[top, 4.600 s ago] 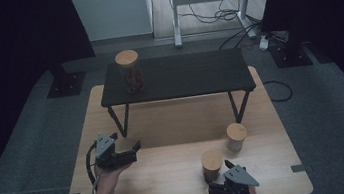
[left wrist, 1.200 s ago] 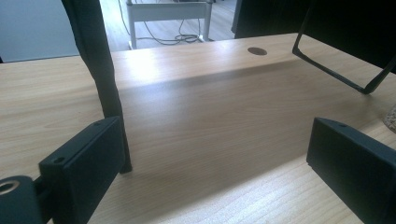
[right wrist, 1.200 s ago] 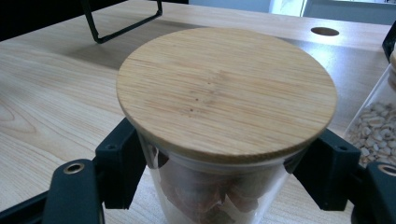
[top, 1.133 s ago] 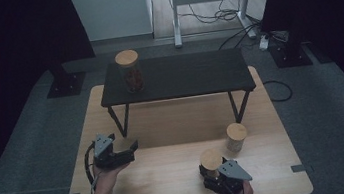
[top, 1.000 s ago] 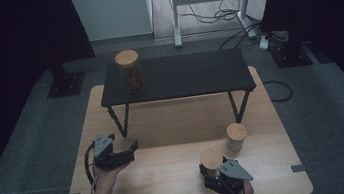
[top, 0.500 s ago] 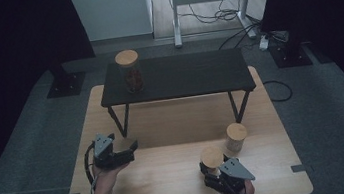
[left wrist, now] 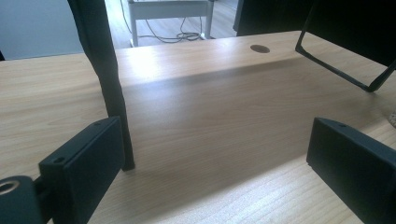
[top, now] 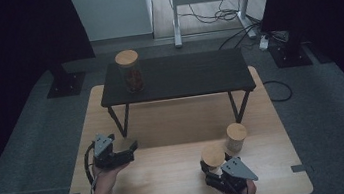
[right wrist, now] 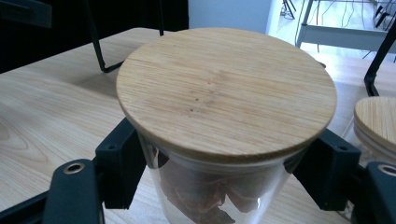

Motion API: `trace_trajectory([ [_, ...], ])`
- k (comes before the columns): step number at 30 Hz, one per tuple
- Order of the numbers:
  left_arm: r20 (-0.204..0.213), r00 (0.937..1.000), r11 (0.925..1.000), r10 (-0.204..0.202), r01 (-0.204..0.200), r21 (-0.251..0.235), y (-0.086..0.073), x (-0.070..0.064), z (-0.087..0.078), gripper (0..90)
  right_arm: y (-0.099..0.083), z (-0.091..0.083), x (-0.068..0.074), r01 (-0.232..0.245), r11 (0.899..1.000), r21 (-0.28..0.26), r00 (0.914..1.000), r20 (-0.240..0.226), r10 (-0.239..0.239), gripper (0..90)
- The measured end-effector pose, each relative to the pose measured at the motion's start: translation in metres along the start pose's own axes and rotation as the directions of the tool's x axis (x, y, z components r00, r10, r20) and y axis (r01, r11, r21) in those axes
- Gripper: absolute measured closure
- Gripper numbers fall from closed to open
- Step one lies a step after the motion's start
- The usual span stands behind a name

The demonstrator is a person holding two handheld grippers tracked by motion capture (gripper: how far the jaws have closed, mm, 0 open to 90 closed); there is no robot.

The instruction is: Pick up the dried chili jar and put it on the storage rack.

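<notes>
A glass jar with a round wooden lid [right wrist: 224, 88] stands on the light wooden table [top: 171, 183] near its front edge, right of centre. My right gripper [right wrist: 219, 172] has one jaw pressed against each side of the glass, just under the lid; in the high view the right gripper [top: 214, 166] sits right behind the jar [top: 213, 155]. My left gripper [top: 127, 147] rests at the front left. The left gripper view shows the left gripper [left wrist: 215, 158] wide open, with bare wood between its jaws.
A second wooden-lidded jar [top: 236, 136] stands just right of the held one, its lid [right wrist: 376, 116] close by. A third jar [top: 129, 72] stands on the low black table [top: 192, 76] at the back. One of its thin black legs [left wrist: 105, 79] rises just ahead of the left gripper.
My right gripper has moved forward from the table's front edge until its jaws flank the jar. In the last second it barely shifts. The left gripper has stayed put.
</notes>
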State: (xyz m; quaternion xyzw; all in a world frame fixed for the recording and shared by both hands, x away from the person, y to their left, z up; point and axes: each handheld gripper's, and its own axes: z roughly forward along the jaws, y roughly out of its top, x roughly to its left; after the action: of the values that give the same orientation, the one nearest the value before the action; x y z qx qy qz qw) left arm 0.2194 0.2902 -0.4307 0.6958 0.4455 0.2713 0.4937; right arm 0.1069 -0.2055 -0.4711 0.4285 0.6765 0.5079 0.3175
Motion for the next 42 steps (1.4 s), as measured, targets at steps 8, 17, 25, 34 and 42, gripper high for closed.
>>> trace_trajectory([
  [8,0.0,1.0,1.0,0.0,0.0,-0.002,0.0,0.001,-0.001,3.8,0.005,-0.001,0.0,0.007,1.0,-0.018,1.0,-0.004,-0.008,26.4],
  [17,-0.002,1.0,1.0,-0.002,0.002,-0.002,0.0,0.001,-0.001,3.8,0.007,-0.002,0.0,0.01,0.999,-0.036,0.9999,-0.001,-0.01,26.3],
  [25,-0.002,1.0,1.0,-0.002,0.002,0.0,0.0,0.001,0.0,3.8,0.009,-0.004,0.0,0.013,0.999,-0.049,0.9999,0.001,-0.013,26.4],
  [34,-0.003,1.0,1.0,-0.002,0.002,0.001,0.0,0.002,0.0,3.8,0.014,-0.006,-0.001,0.014,0.998,-0.067,0.9999,0.003,-0.014,26.4],
  [42,-0.001,1.0,1.0,-0.004,0.004,0.002,0.0,0.002,0.0,3.8,0.02,-0.005,-0.002,0.019,0.996,-0.087,0.9998,0.004,-0.018,26.3],
])
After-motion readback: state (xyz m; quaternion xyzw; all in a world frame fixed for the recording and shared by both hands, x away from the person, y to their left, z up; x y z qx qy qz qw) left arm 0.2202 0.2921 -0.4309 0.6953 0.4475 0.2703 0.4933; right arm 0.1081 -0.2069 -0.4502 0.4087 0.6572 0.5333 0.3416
